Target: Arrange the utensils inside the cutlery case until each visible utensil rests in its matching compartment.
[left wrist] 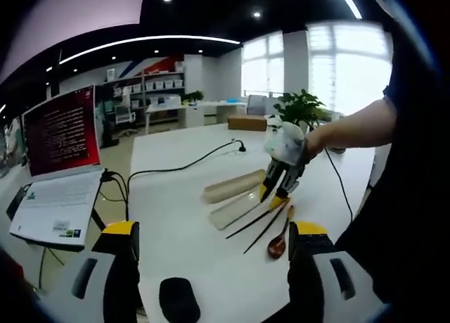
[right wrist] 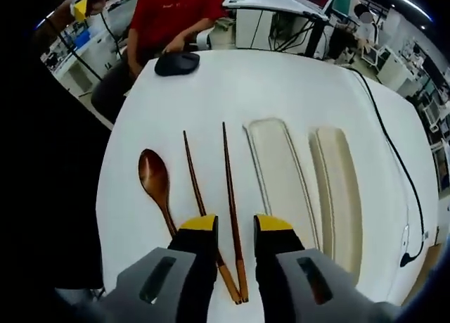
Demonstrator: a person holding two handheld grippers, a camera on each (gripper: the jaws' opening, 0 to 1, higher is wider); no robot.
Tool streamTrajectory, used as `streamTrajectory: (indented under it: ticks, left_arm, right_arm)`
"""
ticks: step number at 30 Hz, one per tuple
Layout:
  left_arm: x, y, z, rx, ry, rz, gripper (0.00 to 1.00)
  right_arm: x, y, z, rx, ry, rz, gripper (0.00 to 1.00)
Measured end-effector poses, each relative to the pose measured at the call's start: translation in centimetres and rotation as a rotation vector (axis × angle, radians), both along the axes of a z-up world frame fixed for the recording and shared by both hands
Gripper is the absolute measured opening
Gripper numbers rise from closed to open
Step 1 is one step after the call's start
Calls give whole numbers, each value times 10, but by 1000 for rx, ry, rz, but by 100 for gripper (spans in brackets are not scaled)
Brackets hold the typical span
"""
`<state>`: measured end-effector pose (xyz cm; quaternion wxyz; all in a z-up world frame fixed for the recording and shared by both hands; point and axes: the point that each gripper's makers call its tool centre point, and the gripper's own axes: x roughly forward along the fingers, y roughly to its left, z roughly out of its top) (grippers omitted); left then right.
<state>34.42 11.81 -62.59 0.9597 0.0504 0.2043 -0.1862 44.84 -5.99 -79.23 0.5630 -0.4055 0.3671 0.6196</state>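
No brand or label we can read anywhere. The laptop [left wrist: 60, 165] screen in the left gripper view shows red with lines of white text, too small to make out.

Right gripper view: we look down on the white table [right wrist: 281, 84]. Left to right lie a wooden spoon [right wrist: 156, 182], two dark chopsticks [right wrist: 228, 175], the shallow case tray [right wrist: 280, 172] and the case lid [right wrist: 339, 189]. The tray and lid lie side by side, just apart, and both hold nothing. All utensils lie on the bare table left of the tray, none in a compartment. The right gripper [right wrist: 235, 228] has its jaws parted, straddling the handle end of the right chopstick. Whether they touch it we cannot tell. Nothing is clamped. This view also gives us a black mouse [right wrist: 177, 62] at the far table edge and a person in a red shirt [right wrist: 176, 13] seated beyond it.

Left gripper view: the left gripper [left wrist: 214, 231] has its jaws wide apart, holding nothing, over bare table well short of the utensils. It shows the right gripper [left wrist: 281, 182] from outside, tips down at the chopsticks [left wrist: 260, 221], with the spoon [left wrist: 280, 240] beside them and the tray [left wrist: 235, 209] and lid [left wrist: 233, 186] beyond. Here too are a black cable [left wrist: 183, 165] across the table and a potted plant [left wrist: 301, 108] at its far end.
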Motion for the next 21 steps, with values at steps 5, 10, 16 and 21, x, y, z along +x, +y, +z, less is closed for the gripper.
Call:
streamTrajectory:
  ticks: [5,10,16,21]
  left_arm:
    - [-3,0,-2,0,7,2,90]
    - [-6,3,-3,-1,11,15,89]
    - [-8,7,-2,3,7,29,89]
    - [-11,9,-4,5,11,35,89]
  right_arm:
    - [-3,3,-7,-19,5,9,14]
    - [-4,6,-12,-31,9,19,14]
    - [-6,6,-19,-60,7,34,13]
    - [-12,3,-26,-93,25,53,15]
